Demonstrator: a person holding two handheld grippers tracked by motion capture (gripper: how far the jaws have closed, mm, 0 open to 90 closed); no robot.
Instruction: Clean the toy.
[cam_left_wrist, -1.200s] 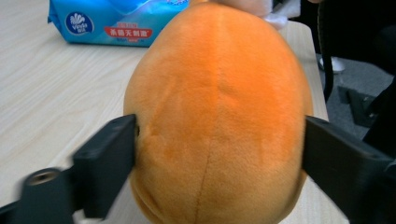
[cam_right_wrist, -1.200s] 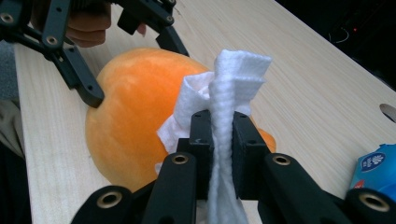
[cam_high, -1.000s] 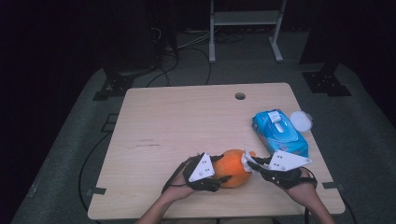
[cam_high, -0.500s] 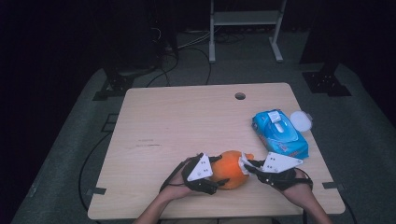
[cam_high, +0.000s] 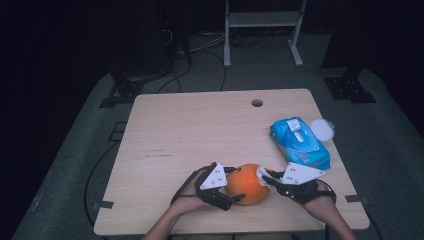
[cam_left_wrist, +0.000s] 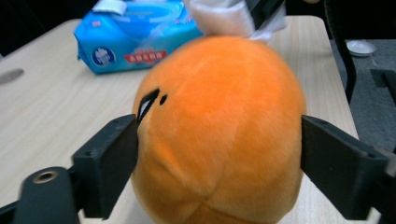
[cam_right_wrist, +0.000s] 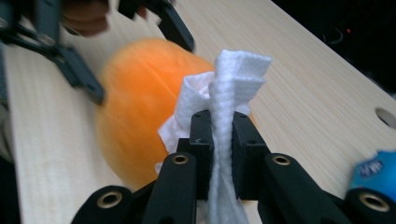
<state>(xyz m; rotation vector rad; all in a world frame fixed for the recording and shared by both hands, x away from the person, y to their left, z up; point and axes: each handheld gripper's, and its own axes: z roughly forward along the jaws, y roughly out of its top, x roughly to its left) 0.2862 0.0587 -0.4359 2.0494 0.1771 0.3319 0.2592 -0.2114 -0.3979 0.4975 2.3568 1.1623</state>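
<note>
Pale wooden table (cam_high: 190, 130): upright orange plush (cam_high: 246, 183) between just-opening left claw (cam_left_wrist: 219, 163); right claw (cam_right_wrist: 219, 135) pinches white wipe (cam_right_wrist: 231, 88)

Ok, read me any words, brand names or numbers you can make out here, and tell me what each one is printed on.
No text reads clearly enough to quote.
Blue wipes pack: a round blue logo and a red banner with white characters, both too blurred to read.
Orange plush toy: a black stitched mark, no lettering.
</note>
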